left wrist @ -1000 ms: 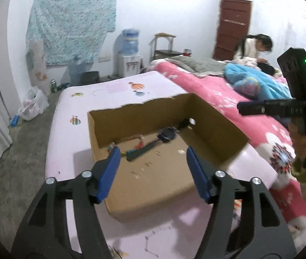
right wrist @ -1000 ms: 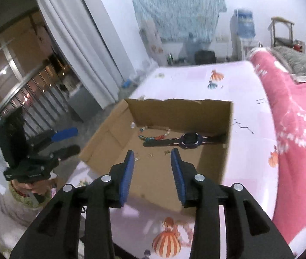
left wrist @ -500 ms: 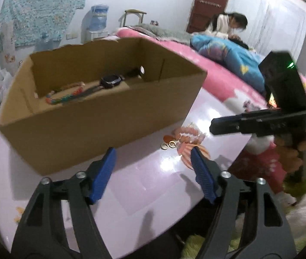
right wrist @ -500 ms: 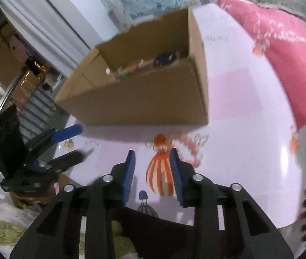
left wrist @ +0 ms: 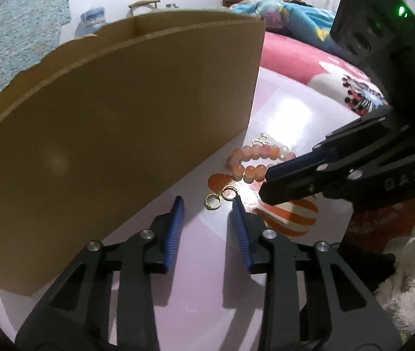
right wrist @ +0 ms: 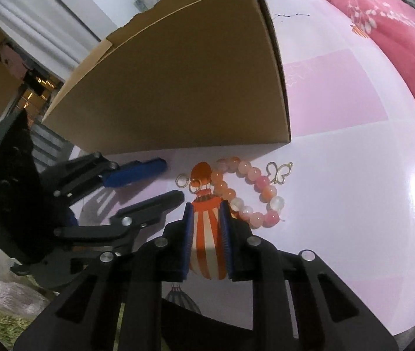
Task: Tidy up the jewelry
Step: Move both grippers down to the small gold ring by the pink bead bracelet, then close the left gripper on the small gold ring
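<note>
While both tools sit low over the pink table [right wrist: 353, 152] in front of the cardboard box [left wrist: 113, 134], you are lining up the next pickup. Your left gripper [left wrist: 207, 204] has just been narrowing its jaws; they stand at a modest gap with nothing pinched, the two small gold rings [left wrist: 220, 197] lying just ahead of its right tip. Your right gripper [right wrist: 206, 209] has been closing too, its jaws narrow and empty over the printed balloon, the beaded bracelet [right wrist: 248, 193] with its butterfly charm just beside its right finger. Next, I reckon, you nudge the left forward to straddle a ring, squeeze gently, then lift over the box wall.
</note>
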Available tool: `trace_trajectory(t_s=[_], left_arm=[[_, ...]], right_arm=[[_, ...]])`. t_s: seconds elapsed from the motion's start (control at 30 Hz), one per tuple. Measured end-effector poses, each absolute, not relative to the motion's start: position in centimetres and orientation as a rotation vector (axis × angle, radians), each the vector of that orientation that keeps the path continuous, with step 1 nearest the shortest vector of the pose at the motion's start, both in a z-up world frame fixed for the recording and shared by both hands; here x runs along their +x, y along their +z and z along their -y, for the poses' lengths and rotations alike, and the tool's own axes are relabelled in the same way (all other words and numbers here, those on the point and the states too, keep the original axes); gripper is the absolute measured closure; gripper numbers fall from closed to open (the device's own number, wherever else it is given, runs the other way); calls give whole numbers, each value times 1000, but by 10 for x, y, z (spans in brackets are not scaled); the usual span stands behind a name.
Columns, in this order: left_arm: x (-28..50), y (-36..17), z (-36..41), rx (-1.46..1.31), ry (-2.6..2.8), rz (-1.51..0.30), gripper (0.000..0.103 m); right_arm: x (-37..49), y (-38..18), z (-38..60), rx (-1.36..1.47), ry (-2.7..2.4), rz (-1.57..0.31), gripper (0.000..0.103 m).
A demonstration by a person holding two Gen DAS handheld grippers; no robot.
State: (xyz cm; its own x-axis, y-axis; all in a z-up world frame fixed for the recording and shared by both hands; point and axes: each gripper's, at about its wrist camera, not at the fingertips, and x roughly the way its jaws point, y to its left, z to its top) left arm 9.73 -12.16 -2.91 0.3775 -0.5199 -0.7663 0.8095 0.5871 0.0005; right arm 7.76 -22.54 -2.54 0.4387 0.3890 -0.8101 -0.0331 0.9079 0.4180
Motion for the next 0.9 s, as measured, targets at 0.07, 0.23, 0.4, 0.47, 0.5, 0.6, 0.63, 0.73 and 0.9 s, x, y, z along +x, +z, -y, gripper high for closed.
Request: trace_trajectory(t_s=[0.07, 0.23, 0.4, 0.47, 0.5, 0.6, 0.63, 0.73, 0.9], left_arm=[[98, -29, 123, 424, -897, -794, 73], [99, -30, 127, 446, -923, -782, 80], [98, -29, 130, 475, -946, -765, 88], [98, -29, 132, 477, -948, -766, 88], [97, -29, 133, 477, -947, -768, 88], [96, -29, 133, 479, -950, -764, 93], [95, -29, 132, 483, -947, -759, 93], [91, -30, 130, 480, -936, -747, 93], [90, -29, 115, 442, -891, -763, 93]], right_arm=[[78, -26, 228, 385, 271, -1089, 85], [79, -31, 241, 422, 277, -1087, 85], [78, -34, 255, 438, 274, -1083, 85], [78, -35, 257, 438, 272, -1082, 85], [78, -35, 257, 438, 272, -1082, 85], [77, -36, 259, 437, 266, -1080, 85], [77, -35, 260, 432, 261, -1079, 85], [74, -34, 257, 406, 246, -1078, 85], [72, -29, 251, 353, 251, -1059, 84]])
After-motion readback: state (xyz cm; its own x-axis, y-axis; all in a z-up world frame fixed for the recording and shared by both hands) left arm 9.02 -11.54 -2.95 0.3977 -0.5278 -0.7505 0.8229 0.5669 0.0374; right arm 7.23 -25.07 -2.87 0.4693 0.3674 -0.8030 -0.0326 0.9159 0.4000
